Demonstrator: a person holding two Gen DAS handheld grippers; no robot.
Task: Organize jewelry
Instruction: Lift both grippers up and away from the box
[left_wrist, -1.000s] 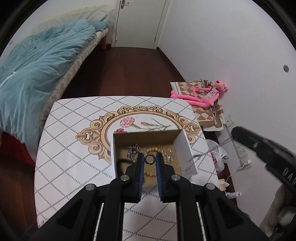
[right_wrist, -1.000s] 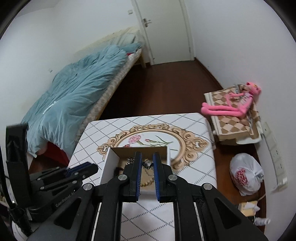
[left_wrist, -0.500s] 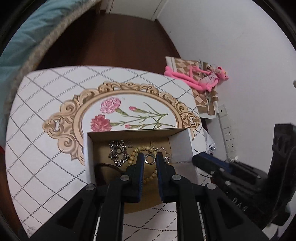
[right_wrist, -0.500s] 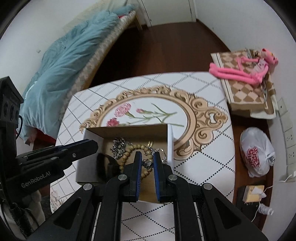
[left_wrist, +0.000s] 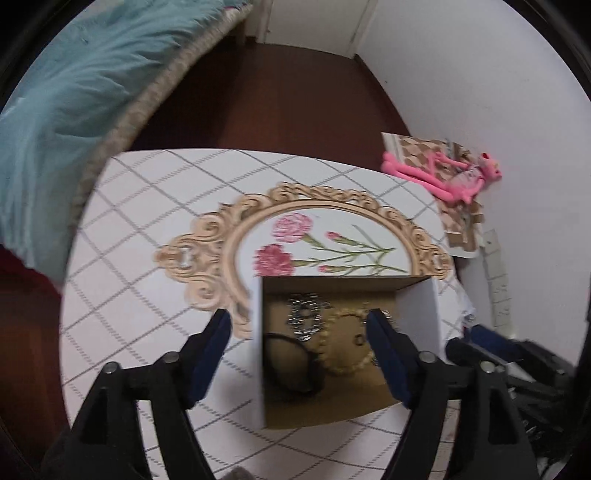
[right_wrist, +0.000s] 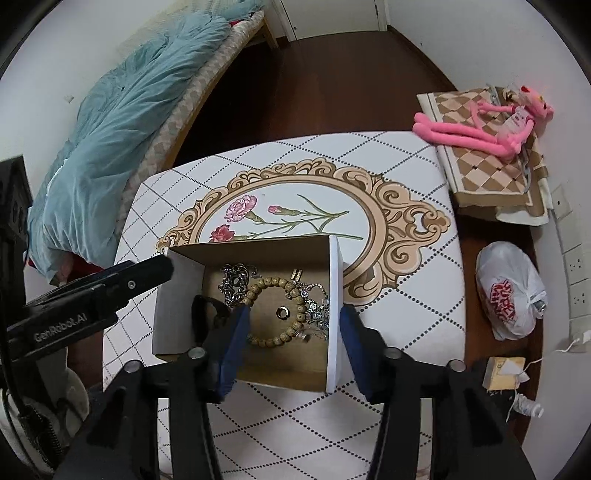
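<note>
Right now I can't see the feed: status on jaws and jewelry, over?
Left gripper and right gripper open, jaws just widened, empty. Ring lies in box inside bead bracelet. Nothing blocking.

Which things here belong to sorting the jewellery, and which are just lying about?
Job:
open cardboard box
wooden bead bracelet
silver chain
small metal ring

Lying about:
pink plush toy
white plastic bag
blue duvet
</note>
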